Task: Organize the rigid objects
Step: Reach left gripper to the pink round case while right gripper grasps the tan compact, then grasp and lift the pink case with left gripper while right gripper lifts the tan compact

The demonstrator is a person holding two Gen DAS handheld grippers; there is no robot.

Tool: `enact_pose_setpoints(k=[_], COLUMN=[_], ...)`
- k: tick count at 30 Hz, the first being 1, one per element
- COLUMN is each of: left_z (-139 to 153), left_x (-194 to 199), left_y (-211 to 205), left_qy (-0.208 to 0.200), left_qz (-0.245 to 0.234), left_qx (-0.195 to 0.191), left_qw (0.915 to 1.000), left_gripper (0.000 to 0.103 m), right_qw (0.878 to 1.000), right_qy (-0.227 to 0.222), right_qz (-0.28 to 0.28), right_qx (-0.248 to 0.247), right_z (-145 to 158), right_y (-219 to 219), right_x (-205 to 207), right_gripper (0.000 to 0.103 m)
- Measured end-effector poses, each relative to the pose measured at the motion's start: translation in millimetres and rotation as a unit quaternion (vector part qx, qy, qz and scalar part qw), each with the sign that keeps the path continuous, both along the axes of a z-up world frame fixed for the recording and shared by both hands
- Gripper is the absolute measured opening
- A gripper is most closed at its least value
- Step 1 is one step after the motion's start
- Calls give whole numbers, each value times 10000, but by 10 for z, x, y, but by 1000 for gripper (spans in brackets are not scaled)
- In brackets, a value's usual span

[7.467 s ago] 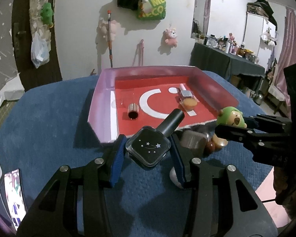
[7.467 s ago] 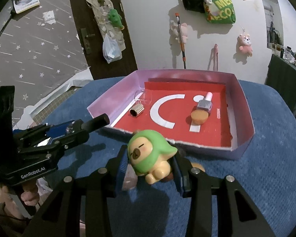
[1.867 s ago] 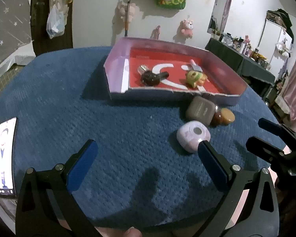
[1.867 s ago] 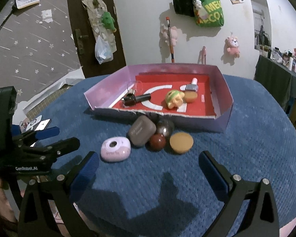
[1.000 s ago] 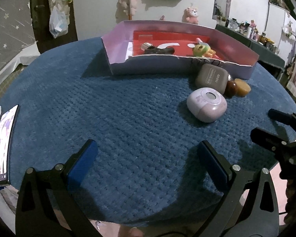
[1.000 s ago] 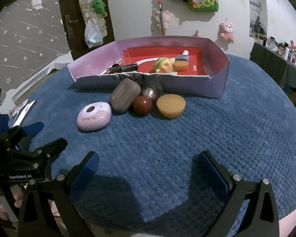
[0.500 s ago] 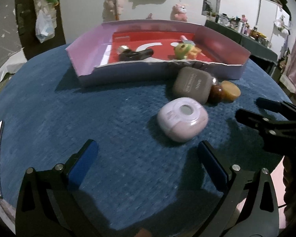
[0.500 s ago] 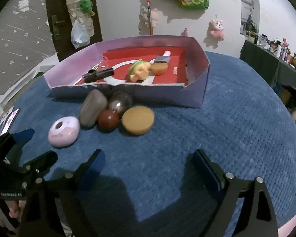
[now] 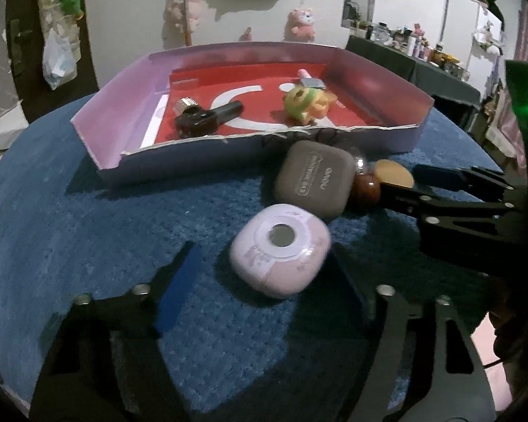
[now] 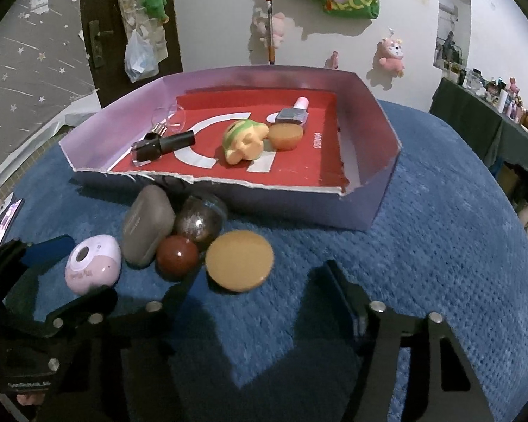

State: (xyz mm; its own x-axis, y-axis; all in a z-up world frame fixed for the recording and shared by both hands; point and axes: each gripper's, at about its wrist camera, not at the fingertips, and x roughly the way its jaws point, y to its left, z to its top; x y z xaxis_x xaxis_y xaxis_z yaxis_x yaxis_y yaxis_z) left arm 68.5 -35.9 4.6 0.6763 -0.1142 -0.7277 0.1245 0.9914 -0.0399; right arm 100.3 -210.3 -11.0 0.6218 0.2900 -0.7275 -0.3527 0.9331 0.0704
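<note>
A pink-walled tray with a red floor holds a black bottle, a green-hooded toy, a tan cap and a small silver-and-pink bottle. In front of it on the blue cloth lie a pink rounded case, a brown case, a dark red ball, a shiny dark ball and a tan disc. My left gripper is open around the pink case. My right gripper is open just before the tan disc.
A phone lies at the cloth's left edge. The round table's blue cloth extends to the right of the tray. A dark side table with bottles stands at the far right. Plush toys hang on the wall.
Both grippers have moved forward and lower towards the loose objects. The left fingers have narrowed around the pink case, and the right fingers have narrowed near the tan disc.
</note>
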Motion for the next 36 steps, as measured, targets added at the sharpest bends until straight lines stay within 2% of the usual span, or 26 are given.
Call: enact_pose_setpoints(k=[5,9,13,19,29,36], left_z=[14,18,14,22,47,126], left_x=[21,28,22,-25,-115,-159], left_y=[-55,-61,-33,13,170,242], left_qy=[-22,-21,-39,-43,-60,-168], left_qz=[-143,-180,-179,-183,4,79], left_qx=[25,-1,-80,-155,-191,-216], left_qw=[9999,9998,9998,9997,9998,9996], left_gripper=[56,51,51,51,51,50], right_qw=[9998,9996,9994,9999,9986,9983], right_qy=[12,-25,-73,28,160,1], right_qz=[94,180,197,144,463,494], right_qx=[-156,-214,-275,-89,181,322], right_z=[11,13,17,30,78,245], right_y=[102,160,199,129,210,206], right_x=[11,3,-18,-129,-453,-516], right_gripper=[54,40,40,40,40,40])
